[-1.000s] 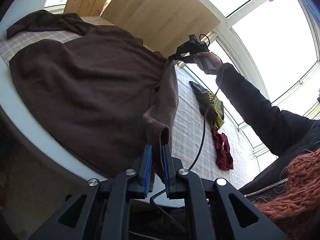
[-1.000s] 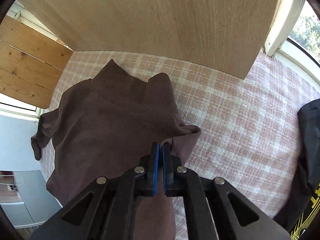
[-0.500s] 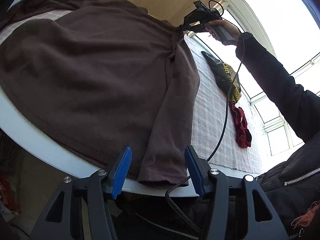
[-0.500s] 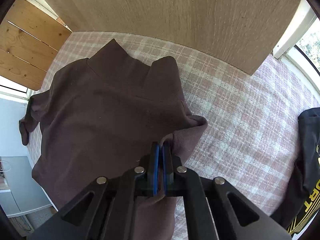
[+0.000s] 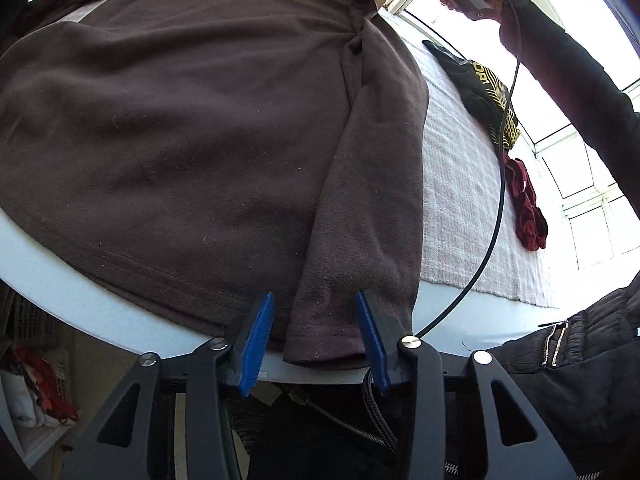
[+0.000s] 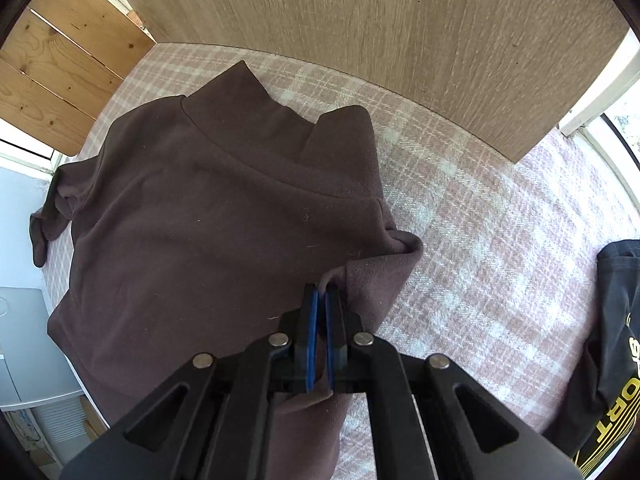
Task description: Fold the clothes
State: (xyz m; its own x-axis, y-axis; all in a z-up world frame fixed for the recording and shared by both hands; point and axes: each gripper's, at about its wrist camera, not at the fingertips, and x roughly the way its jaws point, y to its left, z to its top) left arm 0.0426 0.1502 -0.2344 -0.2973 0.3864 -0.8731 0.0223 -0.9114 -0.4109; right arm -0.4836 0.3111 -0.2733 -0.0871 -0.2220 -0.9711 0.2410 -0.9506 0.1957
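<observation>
- Right gripper: blue pads clenched on a fold of the brown fleece sweater near its shoulder; the sleeve is folded in over the body
- Left gripper: jaws have just been closing, standing apart to either side of the sleeve cuff, not pressing it
- Sweater lies spread on the checked cloth; a black printed garment lies well apart
</observation>
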